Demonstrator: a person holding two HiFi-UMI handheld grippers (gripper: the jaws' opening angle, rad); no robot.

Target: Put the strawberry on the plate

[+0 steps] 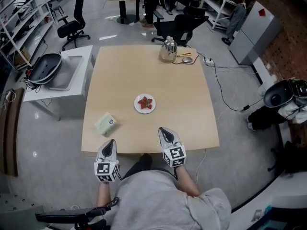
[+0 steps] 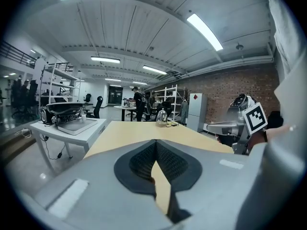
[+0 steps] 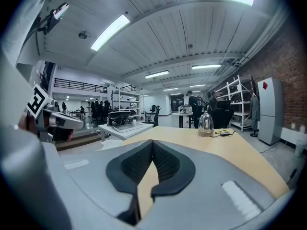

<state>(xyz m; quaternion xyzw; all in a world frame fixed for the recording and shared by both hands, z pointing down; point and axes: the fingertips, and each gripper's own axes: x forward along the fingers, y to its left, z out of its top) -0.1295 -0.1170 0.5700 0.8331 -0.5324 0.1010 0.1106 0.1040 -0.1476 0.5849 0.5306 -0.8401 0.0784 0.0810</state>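
Hovering at table (image 1: 192, 104) near edge: left tongs (image 1: 111, 142), right tongs (image 1: 162, 130) closed.

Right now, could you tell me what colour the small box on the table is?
The box is pale green, clearest in the head view.

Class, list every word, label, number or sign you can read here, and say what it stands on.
No readable words or numbers anywhere.
Marker cubes on left gripper and right gripper: black-and-white square patterns, no letters.
Green packet: print too small.
Grey cabinet: red sticker, blurred.
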